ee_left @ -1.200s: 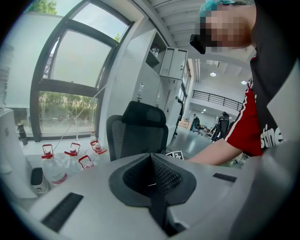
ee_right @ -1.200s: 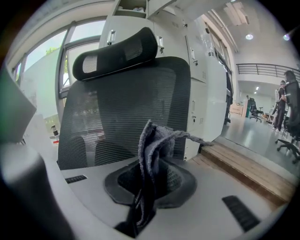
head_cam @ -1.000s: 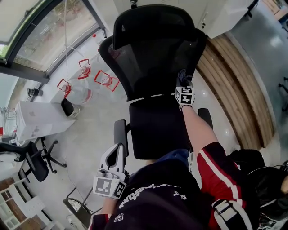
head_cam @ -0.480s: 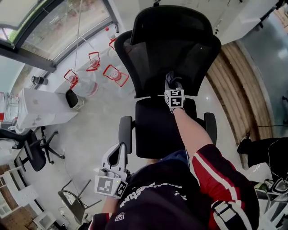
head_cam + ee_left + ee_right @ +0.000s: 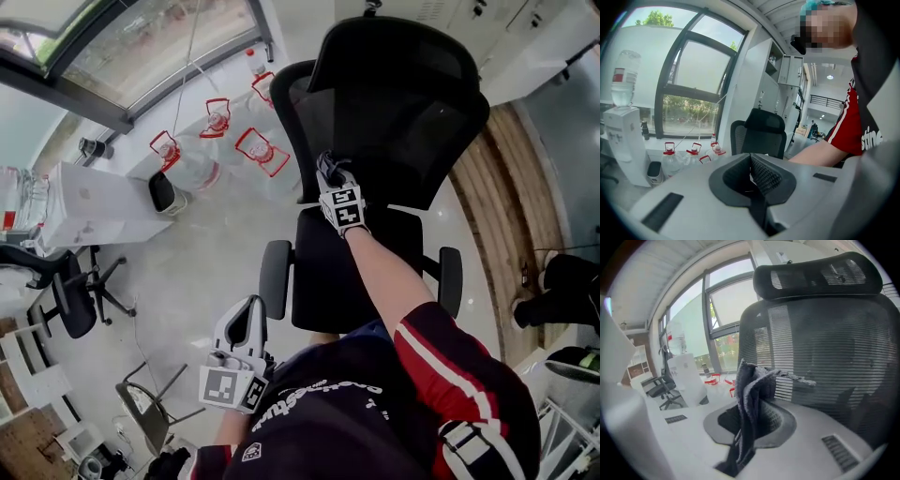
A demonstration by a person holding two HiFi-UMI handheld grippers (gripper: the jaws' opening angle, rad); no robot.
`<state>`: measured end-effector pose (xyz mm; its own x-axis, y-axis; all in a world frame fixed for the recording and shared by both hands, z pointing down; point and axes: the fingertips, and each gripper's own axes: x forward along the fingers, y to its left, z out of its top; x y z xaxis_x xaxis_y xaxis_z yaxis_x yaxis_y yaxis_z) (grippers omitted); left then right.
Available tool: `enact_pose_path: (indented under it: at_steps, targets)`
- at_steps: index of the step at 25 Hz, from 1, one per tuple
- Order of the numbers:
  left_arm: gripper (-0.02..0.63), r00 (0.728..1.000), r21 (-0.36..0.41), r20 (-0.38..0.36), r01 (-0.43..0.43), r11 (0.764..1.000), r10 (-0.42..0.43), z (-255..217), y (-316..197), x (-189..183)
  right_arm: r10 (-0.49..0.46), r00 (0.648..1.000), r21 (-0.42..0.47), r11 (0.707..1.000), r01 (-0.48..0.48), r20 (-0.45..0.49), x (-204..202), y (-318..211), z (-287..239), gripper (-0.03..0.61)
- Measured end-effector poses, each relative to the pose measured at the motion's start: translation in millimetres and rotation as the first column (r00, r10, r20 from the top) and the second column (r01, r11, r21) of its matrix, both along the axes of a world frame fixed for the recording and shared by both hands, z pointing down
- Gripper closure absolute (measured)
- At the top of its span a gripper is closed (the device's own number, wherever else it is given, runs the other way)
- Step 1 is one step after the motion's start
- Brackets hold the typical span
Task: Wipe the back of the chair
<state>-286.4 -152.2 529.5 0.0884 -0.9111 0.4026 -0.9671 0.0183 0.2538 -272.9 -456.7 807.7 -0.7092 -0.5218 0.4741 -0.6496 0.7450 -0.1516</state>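
Note:
A black office chair point(image 5: 394, 103) with a mesh back point(image 5: 820, 348) and a headrest point(image 5: 818, 268) faces me. My right gripper point(image 5: 330, 176) is held out low against the mesh back, near its left edge, shut on a dark grey cloth point(image 5: 752, 404) that sticks up between its jaws. My left gripper point(image 5: 246, 323) hangs low by my body, shut, with nothing between its jaws; in its own view the chair point(image 5: 761, 133) stands well ahead.
Several large water bottles with red handles point(image 5: 211, 141) stand on the floor left of the chair, beside a white water dispenser point(image 5: 89, 202). Another black chair point(image 5: 61, 305) is at the far left. Wooden flooring point(image 5: 497, 197) runs to the right.
My right gripper with the cloth has slid leftward across the lower part of the chair's back. My head view has shifted, so the chair sits further right. The left gripper has stayed put.

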Motion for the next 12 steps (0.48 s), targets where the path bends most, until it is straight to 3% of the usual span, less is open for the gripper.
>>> enact_pose_path:
  at_steps: [8, 12]
  targets:
    - [0.589, 0.998, 0.004, 0.002, 0.065, 0.998, -0.065, -9, 23, -23, -0.142, 0.99, -0.045, 0.989, 0.142, 0.011, -59, 32, -4, 0.515]
    - [0.589, 0.997, 0.019, -0.001, 0.075, 0.997, -0.075, -12, 26, -22, -0.313, 0.948, -0.101, 0.943, 0.318, 0.064, -82, 63, -12, 0.515]
